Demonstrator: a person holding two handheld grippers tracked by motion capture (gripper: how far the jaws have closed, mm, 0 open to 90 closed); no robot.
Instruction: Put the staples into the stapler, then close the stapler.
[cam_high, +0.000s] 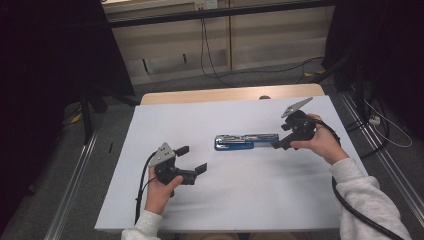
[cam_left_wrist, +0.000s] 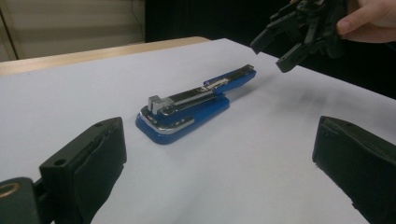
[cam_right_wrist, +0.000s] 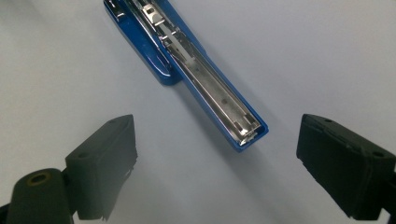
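Nearest in the high view, the left gripper (cam_high: 191, 160) hovers with jaws spread, left of the blue plastic-and-metal stapler (cam_high: 245, 141) lying swung open mid-table on the white table sheet (cam_high: 260, 195). Left gripper view: the right gripper (cam_left_wrist: 280, 44) hangs just above the stapler's far end. Right gripper view: its jaws spread wide over that tip, so I judge an approach underway, next needing descent and closing.

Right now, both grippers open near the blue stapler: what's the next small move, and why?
Probably ease the right gripper forward so its open jaws straddle the stapler's near end, then close. In the right gripper view that metal-channel tip lies just ahead, between the jaws, ungripped. The left gripper is open and farther off.
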